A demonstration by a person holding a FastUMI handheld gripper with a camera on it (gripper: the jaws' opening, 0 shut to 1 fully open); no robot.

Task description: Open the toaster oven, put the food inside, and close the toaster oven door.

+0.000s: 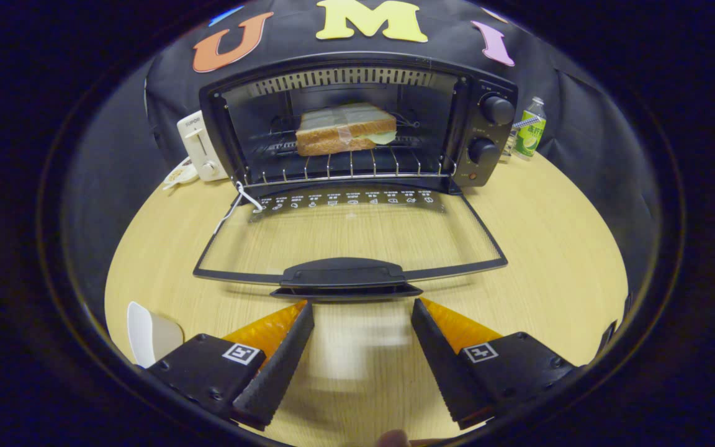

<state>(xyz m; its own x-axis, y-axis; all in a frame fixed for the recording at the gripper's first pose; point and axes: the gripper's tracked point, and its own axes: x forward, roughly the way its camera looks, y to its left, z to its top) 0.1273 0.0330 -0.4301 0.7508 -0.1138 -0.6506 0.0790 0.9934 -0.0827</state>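
Your gripper [362, 307] spread wide and empty over the pale wooden table [550, 248], just ahead its fingers the black toaster oven [488, 133] glass door's handle [345, 273] lying flat, beyond it the wrapped sandwich [345, 129] on the wire rack inside.

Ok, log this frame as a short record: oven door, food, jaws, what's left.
door: glass door of black toaster oven folded down flat, handle toward gripper
food: wrapped sandwich on wire rack inside
gripper: jaws open, empty, just short of handle
left: close door
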